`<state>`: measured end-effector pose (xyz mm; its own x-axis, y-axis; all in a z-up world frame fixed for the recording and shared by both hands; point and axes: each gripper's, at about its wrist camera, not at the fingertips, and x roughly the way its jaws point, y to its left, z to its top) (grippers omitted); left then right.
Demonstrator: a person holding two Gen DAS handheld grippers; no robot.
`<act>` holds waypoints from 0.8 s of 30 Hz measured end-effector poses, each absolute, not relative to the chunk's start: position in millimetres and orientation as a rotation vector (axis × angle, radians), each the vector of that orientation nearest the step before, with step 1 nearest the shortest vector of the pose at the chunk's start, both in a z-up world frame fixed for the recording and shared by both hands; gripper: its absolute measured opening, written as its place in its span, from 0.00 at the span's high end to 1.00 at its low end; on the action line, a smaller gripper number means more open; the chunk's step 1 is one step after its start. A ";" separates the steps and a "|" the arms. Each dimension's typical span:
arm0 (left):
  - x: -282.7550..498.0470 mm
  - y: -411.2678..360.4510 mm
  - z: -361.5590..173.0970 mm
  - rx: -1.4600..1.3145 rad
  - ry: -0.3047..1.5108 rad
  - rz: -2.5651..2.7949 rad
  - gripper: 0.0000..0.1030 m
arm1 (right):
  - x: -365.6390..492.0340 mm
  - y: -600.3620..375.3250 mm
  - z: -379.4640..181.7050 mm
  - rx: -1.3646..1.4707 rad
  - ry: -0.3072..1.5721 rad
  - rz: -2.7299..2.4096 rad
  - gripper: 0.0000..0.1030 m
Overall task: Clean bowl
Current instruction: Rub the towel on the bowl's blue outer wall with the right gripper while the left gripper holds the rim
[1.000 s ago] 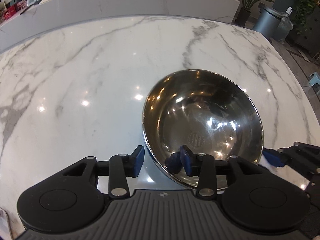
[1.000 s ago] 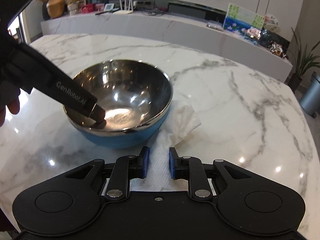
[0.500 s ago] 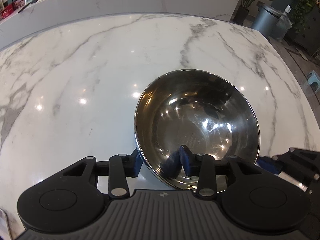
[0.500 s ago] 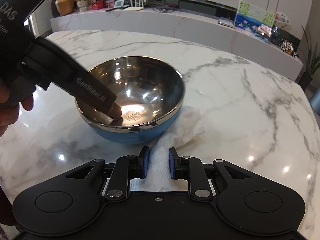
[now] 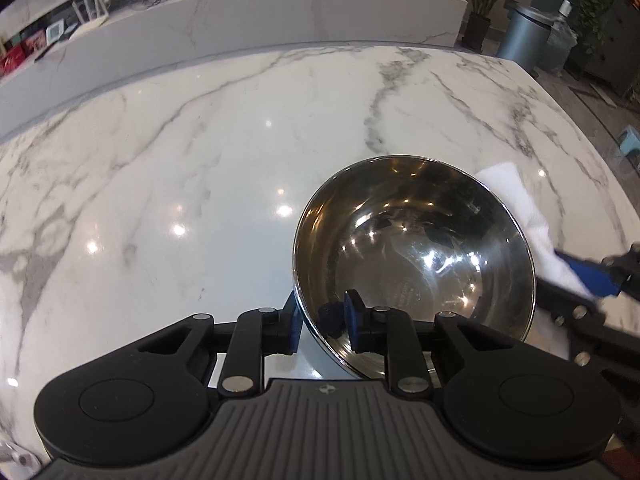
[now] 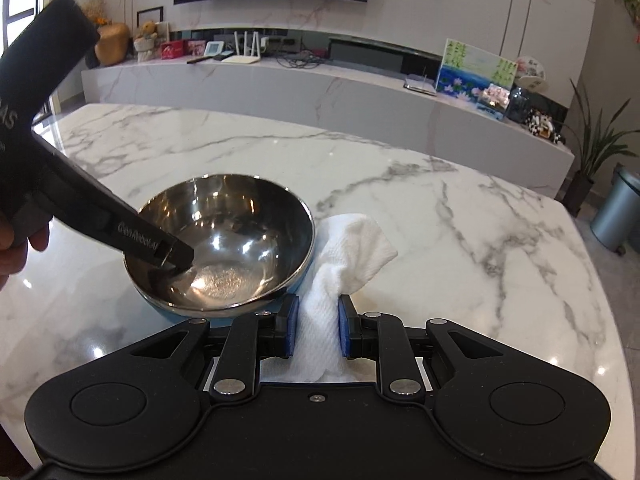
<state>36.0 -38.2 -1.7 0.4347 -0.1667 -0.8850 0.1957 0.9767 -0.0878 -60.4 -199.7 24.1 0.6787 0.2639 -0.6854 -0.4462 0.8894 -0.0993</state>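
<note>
The right gripper [image 6: 314, 330] is now lifting the white paper towel [image 6: 352, 240], its fingers squeezing it. The left gripper [image 5: 322, 320] is pinching the near rim of the bowl [image 6: 224, 240], which is sitting in the middle of the counter [image 6: 460, 208]. The bowl is looking hard, shiny and slippery, so the rim is the best place to hold. The towel is soft.
</note>
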 end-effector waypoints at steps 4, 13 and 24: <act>37.2 -33.3 -5.5 -0.038 1.148 -0.219 0.62 | -60.2 -194.2 17.3 -0.285 0.741 0.417 0.82; 33.0 -34.4 -5.7 -0.047 1.163 -0.244 0.68 | -60.3 -182.1 3.5 -0.325 0.791 0.449 0.82; 36.4 -36.1 -0.1 0.040 1.101 -0.243 0.81 | -59.6 -200.7 23.2 -0.265 0.700 0.388 0.82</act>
<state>36.4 -36.1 -0.1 0.4289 -0.1748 -0.8863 0.2147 0.9727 -0.0879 -59.6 -200.7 23.2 0.6985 0.2560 -0.6682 -0.4307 0.8962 -0.1069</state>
